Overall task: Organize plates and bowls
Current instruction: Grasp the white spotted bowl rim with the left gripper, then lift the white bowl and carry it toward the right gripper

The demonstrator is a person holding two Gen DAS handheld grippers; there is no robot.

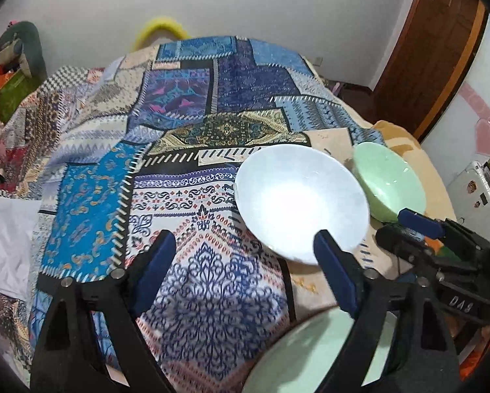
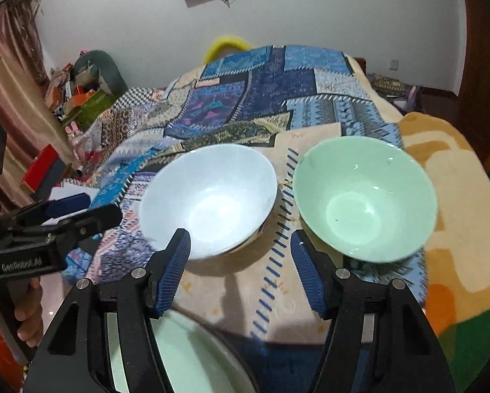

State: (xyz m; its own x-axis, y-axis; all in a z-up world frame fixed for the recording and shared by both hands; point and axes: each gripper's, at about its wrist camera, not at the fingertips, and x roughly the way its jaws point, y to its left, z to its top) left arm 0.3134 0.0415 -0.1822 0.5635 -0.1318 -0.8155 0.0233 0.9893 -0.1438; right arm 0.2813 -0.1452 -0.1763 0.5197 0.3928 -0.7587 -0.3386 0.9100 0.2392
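Left gripper: jaws were spread wide; nothing sat between the blue pads; it hung over the patterned cloth; its right finger overlapped the near rim of the white bowl in the left wrist view; contact could not be told.
Right gripper: jaws were wide apart and held nothing; gap lay over the cloth between the two bowls; left pad overlapped the white bowl's near rim, right pad close to the green bowl's near edge; touching or not could not be told.
White bowl: upright on the patchwork cloth; empty inside; left of the green bowl, near it but apart.
Green bowl: upright, empty; on the cloth near the orange blanket; in the left wrist view it sat just behind the white bowl.
Green plate: pale green, at the near edge below both grippers; also low in the left wrist view; mostly hidden by gripper bodies.
Surroundings: white wall; clutter pile at far left.
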